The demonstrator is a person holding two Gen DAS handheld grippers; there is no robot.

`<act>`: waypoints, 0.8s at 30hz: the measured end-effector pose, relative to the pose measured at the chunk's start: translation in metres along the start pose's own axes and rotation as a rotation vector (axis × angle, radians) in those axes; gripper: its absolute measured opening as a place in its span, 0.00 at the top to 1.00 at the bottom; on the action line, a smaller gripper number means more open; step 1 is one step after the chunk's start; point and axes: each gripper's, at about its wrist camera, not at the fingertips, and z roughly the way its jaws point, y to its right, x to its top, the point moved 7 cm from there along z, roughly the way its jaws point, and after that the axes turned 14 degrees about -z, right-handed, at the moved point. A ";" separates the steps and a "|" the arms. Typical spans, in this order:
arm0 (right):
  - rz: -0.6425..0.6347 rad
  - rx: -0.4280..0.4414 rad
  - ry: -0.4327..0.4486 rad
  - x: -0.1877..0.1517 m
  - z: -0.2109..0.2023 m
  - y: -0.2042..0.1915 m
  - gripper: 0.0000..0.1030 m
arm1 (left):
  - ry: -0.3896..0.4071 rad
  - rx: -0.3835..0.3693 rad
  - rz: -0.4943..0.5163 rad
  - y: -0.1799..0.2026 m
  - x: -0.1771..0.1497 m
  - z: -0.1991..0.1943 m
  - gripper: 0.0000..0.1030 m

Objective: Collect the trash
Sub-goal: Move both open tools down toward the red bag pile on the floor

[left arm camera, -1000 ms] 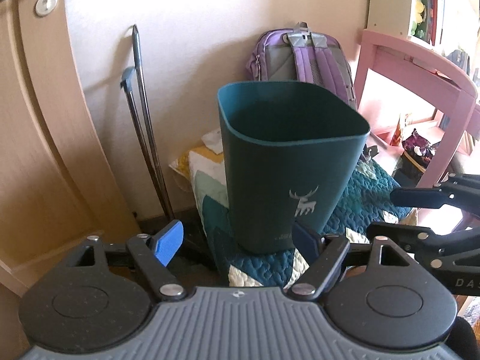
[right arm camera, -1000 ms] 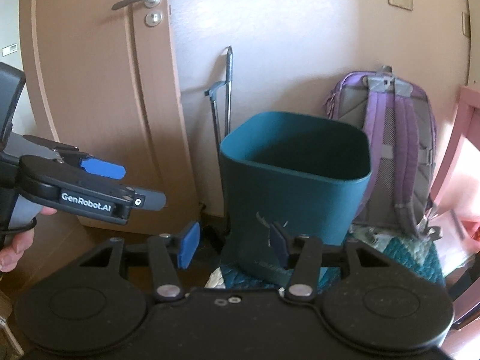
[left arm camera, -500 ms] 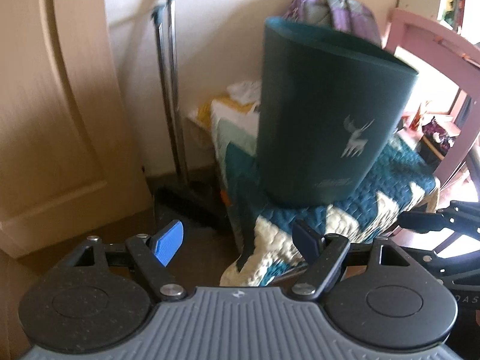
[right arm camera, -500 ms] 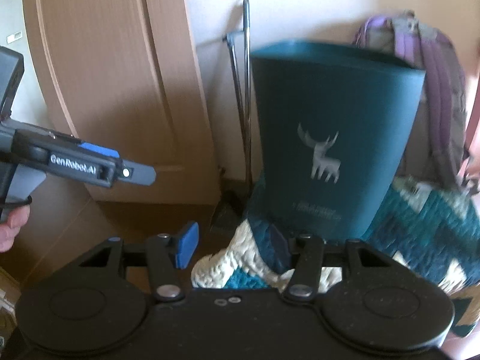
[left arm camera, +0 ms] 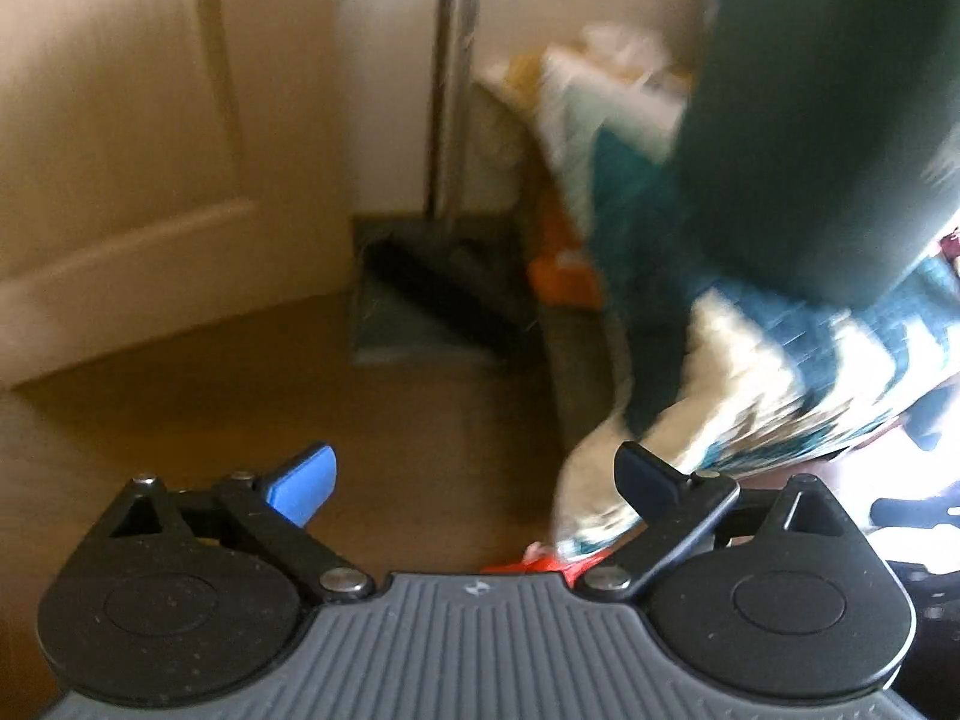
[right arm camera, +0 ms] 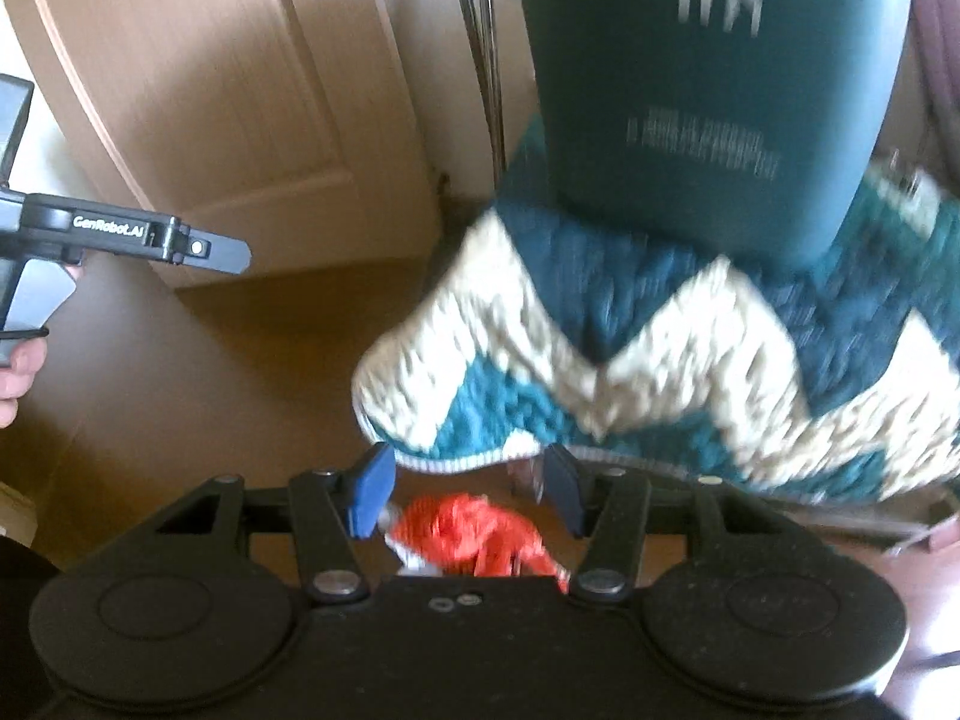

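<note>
One dark teal bin [right arm camera: 708,96] with a white deer print stands in the upper right of the frame. One teal-and-cream zigzag quilt [right arm camera: 630,354] lies under it. One crumpled red wrapper [right arm camera: 474,534] sits at lower centre. One dustpan [left arm camera: 414,300] with one brush is at centre. One wooden door [right arm camera: 198,102] fills the upper left. Two grippers: left gripper [left arm camera: 474,483], right gripper [right arm camera: 465,489].

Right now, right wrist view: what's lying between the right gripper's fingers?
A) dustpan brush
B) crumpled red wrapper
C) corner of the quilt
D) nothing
B. A crumpled red wrapper lies on the floor between the open fingers of the right gripper, with no pad pressing on it; the quilt edge hangs just beyond the fingertips.
</note>
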 end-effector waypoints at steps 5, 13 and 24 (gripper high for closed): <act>-0.004 0.008 -0.107 -0.036 0.051 0.003 0.48 | -0.069 0.065 0.033 -0.027 -0.039 0.062 0.03; 0.025 0.014 -0.270 -0.087 0.130 0.014 0.48 | -0.209 0.069 0.145 -0.022 -0.101 0.144 0.03; 0.194 0.104 -0.497 -0.166 0.216 -0.001 0.48 | -0.310 -0.002 0.384 0.023 -0.180 0.209 0.03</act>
